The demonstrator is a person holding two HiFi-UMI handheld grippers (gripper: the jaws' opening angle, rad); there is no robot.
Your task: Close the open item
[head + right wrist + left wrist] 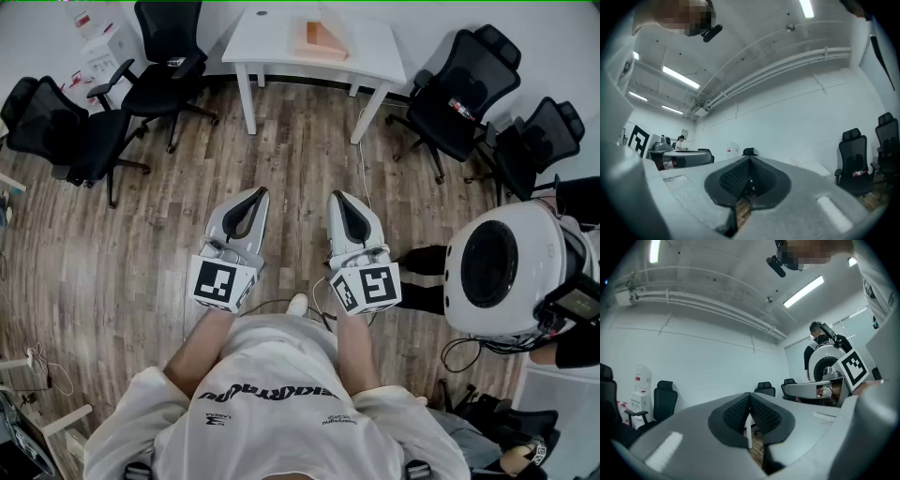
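Orange cardboard box [319,39] is way over on the white table [272,33], and with my left gripper [261,191] and right gripper [335,195] pinched shut, empty, I'd likely just shove it.

- The head view is evenly and brightly lit; only soft, short shadows are cast on the wooden floor [281,159].
- Light is given by ceiling light strips [804,290], which show as glare at the upper right of the left gripper view and the upper left of the right gripper view.
- Strong fisheye bending and darkened corners are seen in both gripper views.
- The left claw [749,404] and right claw [750,164] are rendered soft, close to the lens.
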